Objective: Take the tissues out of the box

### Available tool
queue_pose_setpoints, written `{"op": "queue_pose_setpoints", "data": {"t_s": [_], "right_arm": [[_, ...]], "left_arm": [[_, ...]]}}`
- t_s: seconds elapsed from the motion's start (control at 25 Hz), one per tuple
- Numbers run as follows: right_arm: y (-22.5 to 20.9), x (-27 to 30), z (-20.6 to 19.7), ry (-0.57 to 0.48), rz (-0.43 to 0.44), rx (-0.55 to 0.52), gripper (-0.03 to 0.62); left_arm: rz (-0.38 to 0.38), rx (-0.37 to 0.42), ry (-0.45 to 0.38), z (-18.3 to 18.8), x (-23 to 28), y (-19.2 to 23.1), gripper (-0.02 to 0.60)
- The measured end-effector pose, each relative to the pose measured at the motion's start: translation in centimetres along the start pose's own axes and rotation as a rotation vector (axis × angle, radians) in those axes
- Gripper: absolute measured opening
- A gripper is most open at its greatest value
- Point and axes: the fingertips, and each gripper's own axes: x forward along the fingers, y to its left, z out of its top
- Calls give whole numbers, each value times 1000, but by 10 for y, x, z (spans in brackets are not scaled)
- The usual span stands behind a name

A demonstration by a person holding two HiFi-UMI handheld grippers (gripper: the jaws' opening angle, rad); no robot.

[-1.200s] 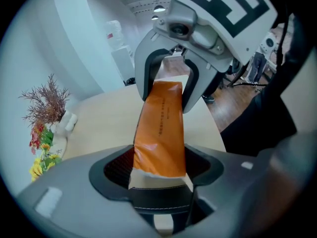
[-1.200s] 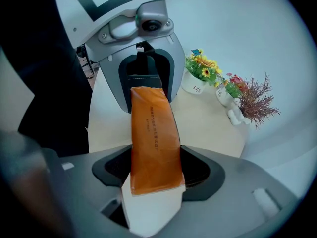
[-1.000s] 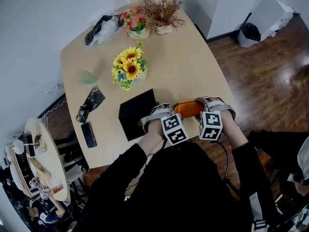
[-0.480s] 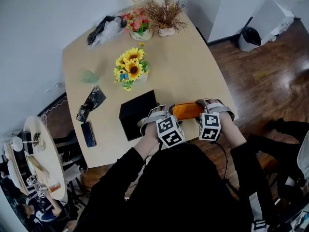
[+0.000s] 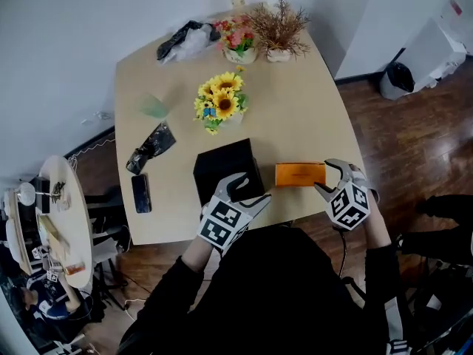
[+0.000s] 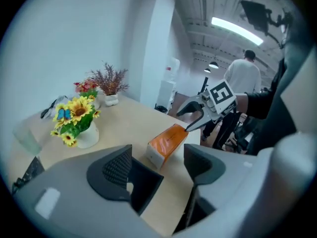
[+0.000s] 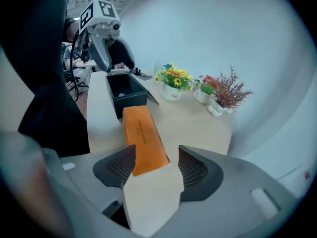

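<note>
Backed off the orange tissue box [image 5: 300, 174]: left gripper [image 5: 251, 186] up and away, right gripper [image 5: 323, 176] at its end. Both spread, just narrowed a little, pinching nothing. Box flat on table [image 5: 295, 109], beside black bin [image 5: 222, 170]. Best: pin box with right, pluck tissue with left.

The tissue box [image 5: 300, 174] lies at the table [image 5: 295, 109]'s near edge, just right of a square container [image 5: 228, 170]. Sunflowers [image 5: 219, 106] stand behind the container, a phone [image 5: 140, 193] to its left
</note>
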Motion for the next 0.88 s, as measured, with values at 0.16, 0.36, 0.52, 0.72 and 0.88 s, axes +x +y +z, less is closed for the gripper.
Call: {"op": "queue_pose_setpoints", "data": {"t_s": [0.16, 0.36, 0.52, 0.72, 0.88], "right_arm": [[-10, -28, 28, -157, -52, 102, 224], [-15, -53, 62, -397, -92, 229, 122], [-10, -68, 94, -535, -42, 335, 86], [-5, -100, 146, -673, -31, 366, 43], [-9, -127, 196, -816, -40, 416, 0]], "left_arm": [[50, -60, -37, -9, -15, -5, 296], [155, -43, -145, 3, -37, -11, 257], [249, -7, -221, 16, -69, -4, 214], [281, -37, -331, 37, -111, 2, 171], [338, -15, -455, 64, -142, 10, 89]]}}
